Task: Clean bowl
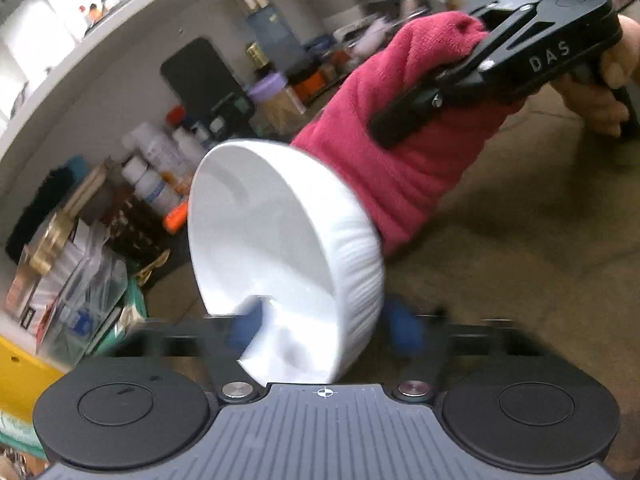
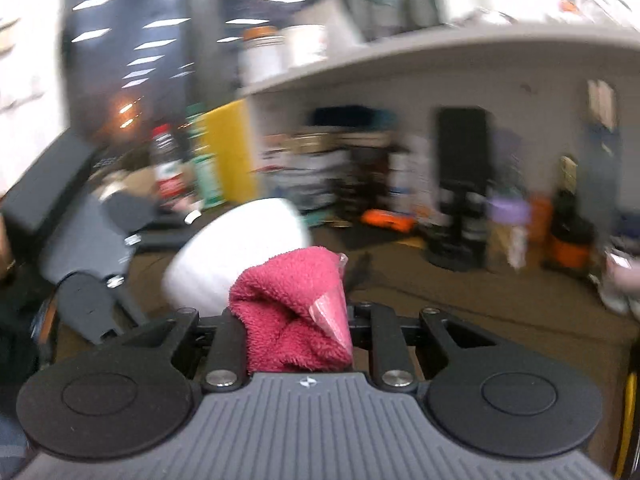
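A brown carpeted floor (image 1: 540, 280) carries the scene. Along its far edge, against the grey wall under a long white shelf (image 1: 80, 60), stands a crowded row of things. Taking the black stand (image 1: 200, 76) as the landmark: left of it are white bottles (image 1: 156, 160), and just below these an orange item (image 1: 176, 216) lies on the floor. Further left of the stand sit stacked boxes and clear packets (image 1: 80, 280). Right of the stand is a jar with a purple lid (image 1: 276, 96). In the right wrist view, well left of the stand, a yellow panel (image 2: 228, 152) and a red-labelled bottle (image 2: 168, 164) stand upright, both blurred.
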`<action>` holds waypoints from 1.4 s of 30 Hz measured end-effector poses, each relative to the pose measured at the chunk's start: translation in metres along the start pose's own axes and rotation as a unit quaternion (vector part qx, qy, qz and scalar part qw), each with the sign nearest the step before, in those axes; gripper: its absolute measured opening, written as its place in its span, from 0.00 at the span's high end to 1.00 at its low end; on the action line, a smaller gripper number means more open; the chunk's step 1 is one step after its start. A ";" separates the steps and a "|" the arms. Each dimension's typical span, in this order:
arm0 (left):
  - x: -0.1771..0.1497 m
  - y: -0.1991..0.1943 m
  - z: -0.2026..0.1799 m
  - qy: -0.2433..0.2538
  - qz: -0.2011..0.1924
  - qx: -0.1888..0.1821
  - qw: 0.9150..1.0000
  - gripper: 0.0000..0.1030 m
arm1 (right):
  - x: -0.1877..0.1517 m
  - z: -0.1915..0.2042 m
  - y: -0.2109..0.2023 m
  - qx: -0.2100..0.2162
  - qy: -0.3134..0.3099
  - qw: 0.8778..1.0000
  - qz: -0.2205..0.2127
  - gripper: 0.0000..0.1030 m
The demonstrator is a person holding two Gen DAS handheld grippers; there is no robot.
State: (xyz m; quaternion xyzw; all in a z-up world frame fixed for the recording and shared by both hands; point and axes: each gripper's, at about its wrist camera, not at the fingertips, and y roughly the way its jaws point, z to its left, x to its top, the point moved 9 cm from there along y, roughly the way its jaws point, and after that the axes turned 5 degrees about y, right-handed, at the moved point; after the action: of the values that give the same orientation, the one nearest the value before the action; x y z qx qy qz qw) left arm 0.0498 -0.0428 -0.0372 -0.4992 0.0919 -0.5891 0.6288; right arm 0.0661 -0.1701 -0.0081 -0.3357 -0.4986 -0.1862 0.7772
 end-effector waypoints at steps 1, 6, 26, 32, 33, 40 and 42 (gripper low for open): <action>0.000 0.000 -0.002 0.002 0.008 -0.010 1.000 0.83 | 0.000 -0.005 -0.001 -0.004 0.006 1.000 -0.003 0.77; 0.008 -0.022 -0.010 -0.037 -0.026 -0.072 0.996 0.88 | 0.004 0.010 -0.013 0.029 -0.038 0.999 -0.019 0.77; -0.008 -0.040 0.014 -0.092 -0.048 -0.031 0.994 0.34 | 0.028 0.045 0.018 0.001 -0.114 0.993 0.008 0.77; -0.011 -0.031 0.016 -0.093 -0.051 -0.039 0.994 0.38 | 0.016 -0.001 0.047 0.000 -0.002 1.000 0.026 0.77; -0.011 -0.030 0.015 -0.092 -0.049 -0.042 0.994 0.54 | 0.014 -0.003 0.042 0.011 0.013 0.999 0.027 0.77; -0.021 -0.031 0.001 -0.106 -0.034 -0.091 0.990 0.76 | 0.001 0.050 -0.014 0.181 0.069 0.981 0.027 0.77; -0.021 -0.031 0.002 -0.109 -0.035 -0.091 0.989 0.76 | -0.006 0.078 -0.028 0.223 0.050 0.973 0.035 0.77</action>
State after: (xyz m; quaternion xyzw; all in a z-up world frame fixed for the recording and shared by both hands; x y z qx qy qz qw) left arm 0.0247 -0.0183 -0.0237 -0.6185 0.0585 -0.5417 0.5662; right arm -0.0053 -0.1352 0.0173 -0.1615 -0.4755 -0.0593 0.8627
